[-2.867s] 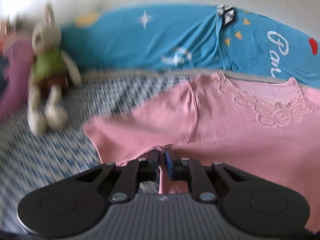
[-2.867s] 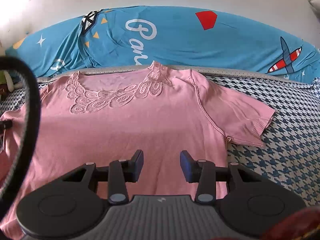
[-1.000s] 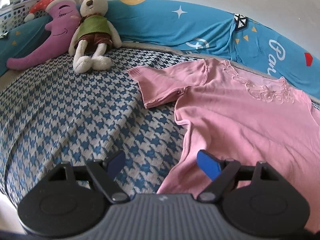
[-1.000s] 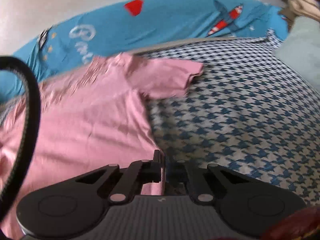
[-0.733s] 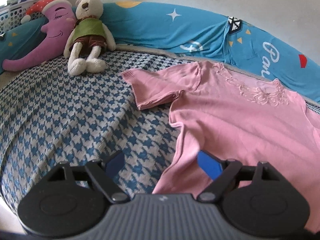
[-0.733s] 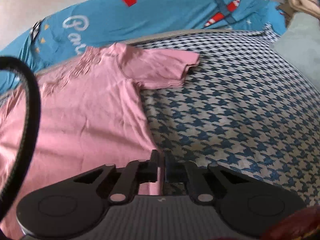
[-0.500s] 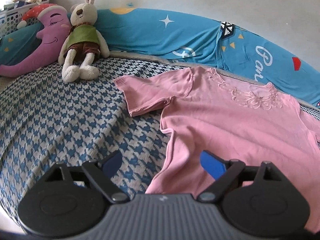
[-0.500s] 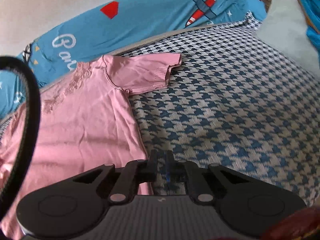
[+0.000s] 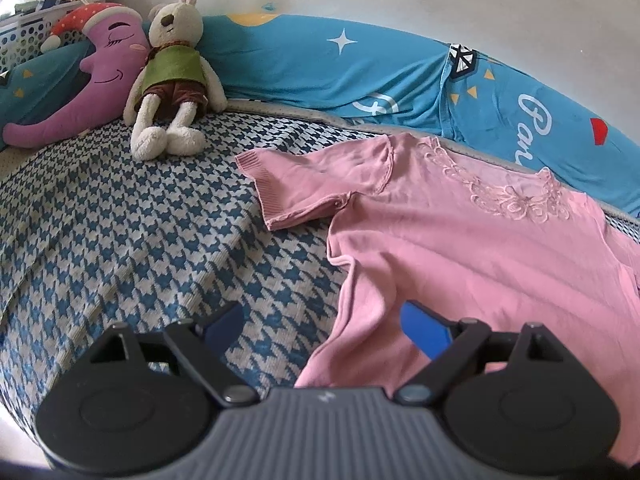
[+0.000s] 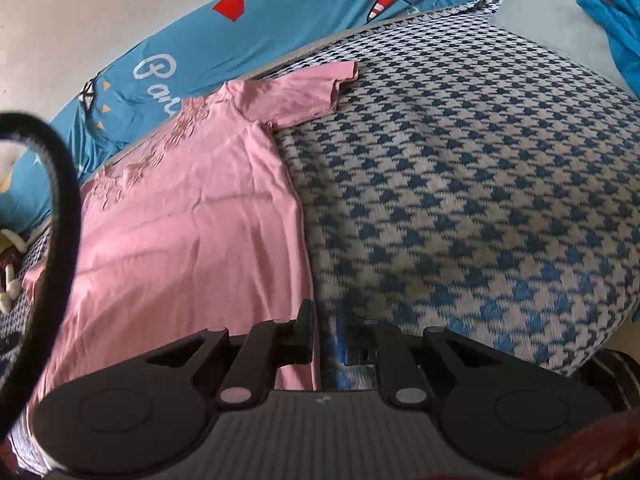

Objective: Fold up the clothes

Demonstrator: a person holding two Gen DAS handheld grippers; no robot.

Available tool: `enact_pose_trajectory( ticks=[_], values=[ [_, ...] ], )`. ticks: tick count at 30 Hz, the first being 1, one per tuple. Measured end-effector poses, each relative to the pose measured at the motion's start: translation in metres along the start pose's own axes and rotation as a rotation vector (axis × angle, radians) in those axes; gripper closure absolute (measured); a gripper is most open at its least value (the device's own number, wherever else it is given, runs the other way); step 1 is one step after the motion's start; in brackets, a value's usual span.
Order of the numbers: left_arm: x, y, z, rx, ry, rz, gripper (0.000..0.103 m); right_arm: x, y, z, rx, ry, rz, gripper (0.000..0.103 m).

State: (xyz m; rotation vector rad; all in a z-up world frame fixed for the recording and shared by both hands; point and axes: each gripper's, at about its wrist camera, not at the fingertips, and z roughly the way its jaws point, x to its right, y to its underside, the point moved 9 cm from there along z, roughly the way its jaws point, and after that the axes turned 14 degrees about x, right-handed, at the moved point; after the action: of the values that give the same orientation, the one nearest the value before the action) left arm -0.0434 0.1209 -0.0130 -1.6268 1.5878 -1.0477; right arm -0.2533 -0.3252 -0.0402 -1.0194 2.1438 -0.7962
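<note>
Pink shirt [image 9: 472, 248] flat on bed [image 9: 120, 232]. Left gripper [image 9: 324, 322] wide open at shirt's 9 o'clock edge. Right gripper [image 10: 326, 338] pinching shirt's 3 o'clock edge.

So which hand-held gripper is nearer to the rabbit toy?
Left. The left hand-held gripper looks across the bedspread toward the rabbit toy; the right hand-held gripper is at the pink shirt's opposite side.

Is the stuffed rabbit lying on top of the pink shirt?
No, the stuffed rabbit sits on the checked bedspread, well apart from the pink shirt.

Pink shirt [image 9: 480, 256], blue-and-white houndstooth bedspread [image 9: 120, 240], blue printed bolster [image 9: 304, 68], purple moon pillow [image 9: 92, 92], seemingly cream rabbit [image 9: 172, 80]
</note>
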Motion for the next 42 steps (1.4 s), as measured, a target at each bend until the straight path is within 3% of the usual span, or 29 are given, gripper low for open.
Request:
enact_pose_trajectory(
  ticks=[7,12,21,28,34,36,42],
  values=[
    [-0.006,-0.002,-0.003,0.006,-0.013,-0.007,0.014,-0.012,0.015,-0.008,-0.006,-0.052,-0.006,0.089],
    [-0.013,-0.001,-0.003,0.003,-0.028,-0.019,0.014,-0.021,0.024,-0.009,-0.001,-0.037,-0.079,0.082],
    [-0.013,0.003,-0.003,-0.009,-0.029,-0.023,0.014,-0.001,0.014,-0.012,0.076,0.108,-0.076,0.097],
    [-0.019,0.004,-0.002,-0.012,-0.046,-0.028,0.014,0.016,0.005,-0.016,0.139,0.224,-0.062,0.098],
    [-0.023,0.005,0.0,-0.019,-0.041,-0.049,0.014,0.02,-0.008,-0.026,0.203,0.254,-0.036,0.093],
    [-0.021,0.005,0.0,-0.02,-0.025,-0.071,0.013,0.016,-0.011,-0.031,0.231,0.221,-0.032,0.091],
    [-0.017,0.007,0.004,-0.039,0.0,-0.117,0.013,-0.041,0.002,-0.028,0.166,-0.041,-0.12,0.091]
  ],
)
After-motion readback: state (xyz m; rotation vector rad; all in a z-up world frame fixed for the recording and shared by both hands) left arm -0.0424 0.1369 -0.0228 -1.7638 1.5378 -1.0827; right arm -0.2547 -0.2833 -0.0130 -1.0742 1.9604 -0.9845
